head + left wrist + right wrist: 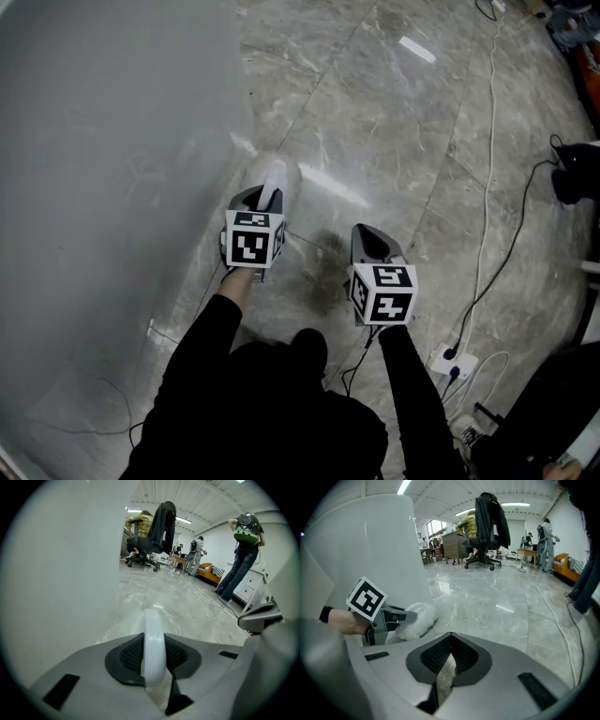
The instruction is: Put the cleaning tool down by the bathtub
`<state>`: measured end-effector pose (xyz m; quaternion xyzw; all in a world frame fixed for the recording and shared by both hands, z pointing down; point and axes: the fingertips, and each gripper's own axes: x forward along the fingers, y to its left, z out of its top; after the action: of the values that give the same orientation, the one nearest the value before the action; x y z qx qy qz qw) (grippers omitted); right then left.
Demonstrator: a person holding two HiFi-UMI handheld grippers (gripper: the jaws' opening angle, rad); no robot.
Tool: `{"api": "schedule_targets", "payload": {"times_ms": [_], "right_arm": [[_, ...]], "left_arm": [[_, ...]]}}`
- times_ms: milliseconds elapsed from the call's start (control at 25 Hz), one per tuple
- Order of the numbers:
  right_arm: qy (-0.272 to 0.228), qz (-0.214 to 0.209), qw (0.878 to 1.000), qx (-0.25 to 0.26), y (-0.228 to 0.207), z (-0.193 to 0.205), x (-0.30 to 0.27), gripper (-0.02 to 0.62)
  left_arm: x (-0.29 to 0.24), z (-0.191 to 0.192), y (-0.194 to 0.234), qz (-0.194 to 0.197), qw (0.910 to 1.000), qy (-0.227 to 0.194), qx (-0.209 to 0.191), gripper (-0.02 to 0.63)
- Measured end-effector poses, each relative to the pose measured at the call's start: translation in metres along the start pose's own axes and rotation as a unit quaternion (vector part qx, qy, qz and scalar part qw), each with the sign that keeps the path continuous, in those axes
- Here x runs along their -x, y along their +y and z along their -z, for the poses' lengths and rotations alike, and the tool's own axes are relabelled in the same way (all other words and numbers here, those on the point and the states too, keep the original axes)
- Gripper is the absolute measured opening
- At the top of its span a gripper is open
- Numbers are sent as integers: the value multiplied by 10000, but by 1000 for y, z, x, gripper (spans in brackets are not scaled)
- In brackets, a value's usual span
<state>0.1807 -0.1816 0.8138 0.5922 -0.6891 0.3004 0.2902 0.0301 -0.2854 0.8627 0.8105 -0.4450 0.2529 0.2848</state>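
Note:
The cleaning tool is white, with a fluffy head (274, 176) and a smooth curved handle (153, 625). My left gripper (265, 199) is shut on that handle; both dark pads (131, 656) press its sides in the left gripper view. The fluffy head rests low at the foot of the bathtub's white outer wall (103, 169). From the right gripper view, the left gripper (389, 617) and the fluffy head (418, 617) lie right beside the bathtub (370, 550). My right gripper (370, 236) hovers to the right over the floor, shut with nothing in it (451, 637).
Grey marble floor (394, 122) spreads ahead and right. A white cable (487, 187) and a black cable run to a power strip (453, 362) near my right arm. Farther off stand an office chair (151, 534), a person (241, 555) and white drawers.

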Motion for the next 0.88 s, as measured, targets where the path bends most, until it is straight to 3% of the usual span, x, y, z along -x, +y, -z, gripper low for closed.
{"api": "schedule_targets", "payload": {"times_ms": [600,880], "right_arm": [[-56,-29,10000,55,4,-4,2,0],[-135,13,9999,61,6,-7,11,0]], "left_arm": [[3,-2,-7,76,10000,-45,-43,101],[27,-16,-18,220,9992,-291,-170,107]]}}
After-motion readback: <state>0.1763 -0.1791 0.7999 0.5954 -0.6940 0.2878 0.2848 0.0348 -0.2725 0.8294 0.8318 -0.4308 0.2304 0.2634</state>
